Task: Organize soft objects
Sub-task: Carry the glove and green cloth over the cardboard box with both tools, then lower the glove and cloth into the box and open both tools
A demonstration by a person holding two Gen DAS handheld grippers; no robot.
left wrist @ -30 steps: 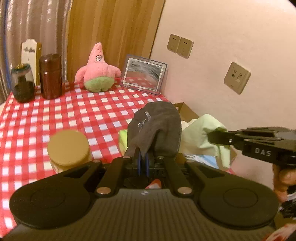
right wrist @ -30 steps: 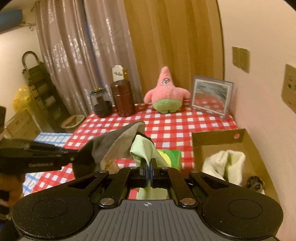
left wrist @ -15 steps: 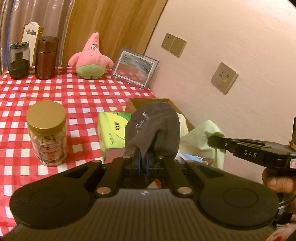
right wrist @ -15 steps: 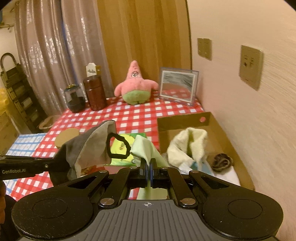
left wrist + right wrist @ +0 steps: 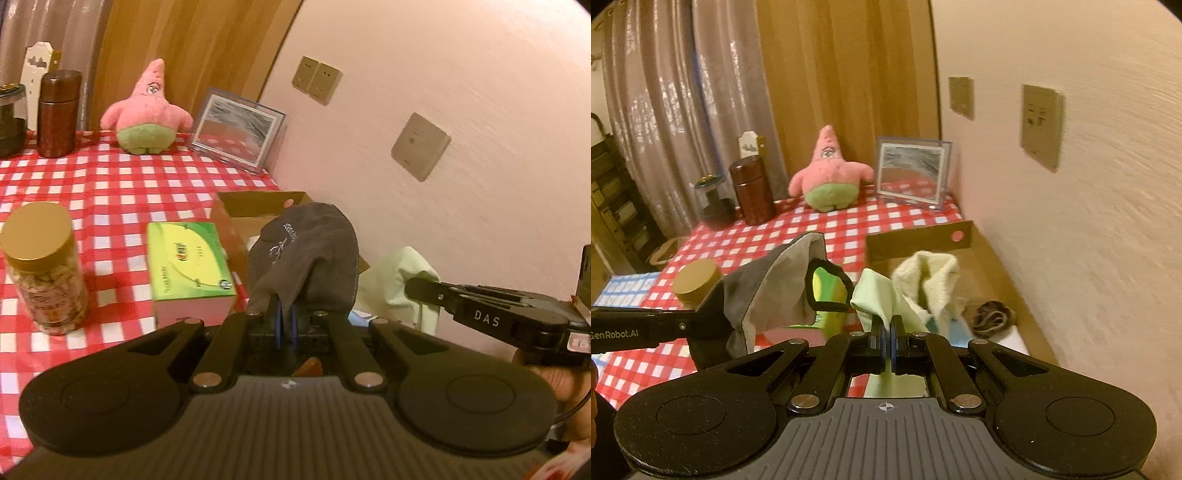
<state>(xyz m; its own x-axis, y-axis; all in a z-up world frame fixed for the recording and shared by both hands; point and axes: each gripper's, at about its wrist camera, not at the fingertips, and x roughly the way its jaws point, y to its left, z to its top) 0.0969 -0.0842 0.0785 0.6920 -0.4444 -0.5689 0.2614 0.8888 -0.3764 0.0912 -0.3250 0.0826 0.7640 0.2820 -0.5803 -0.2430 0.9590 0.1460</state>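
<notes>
— What have you got in each hand right now?

— My left gripper (image 5: 285, 325) has its jaws clamped tight on the edge of a dark grey cloth pouch (image 5: 306, 254), which stands up straight from the pads. From my right wrist camera I can see its pale lining and a black loop hanging off its mouth. My right gripper (image 5: 887, 341) has its jaws pinched on a pale green cloth (image 5: 877, 299); the fabric rises in a peak just above the pads and also trails down under them.

— How do the two sit relative to each other?

— Side by side and near, the pouch on the left, the green cloth on the right. I cannot tell whether they touch.

— And beyond them?

— Just past the green cloth is an open cardboard box (image 5: 919, 242) against the wall, on the counter (image 5: 110, 184) with its red-checked cover. A cream fluffy towel (image 5: 929, 280) is heaped inside, with a small dark brown bundle (image 5: 991, 317) to its right. Left of the box lies a green tissue pack (image 5: 190, 266), and further left a gold-lidded jar (image 5: 42, 269).

— At the far edge?

— A pink starfish plush (image 5: 831, 173), a framed mirror (image 5: 912, 171) beside it, and a brown canister (image 5: 751, 194).
</notes>
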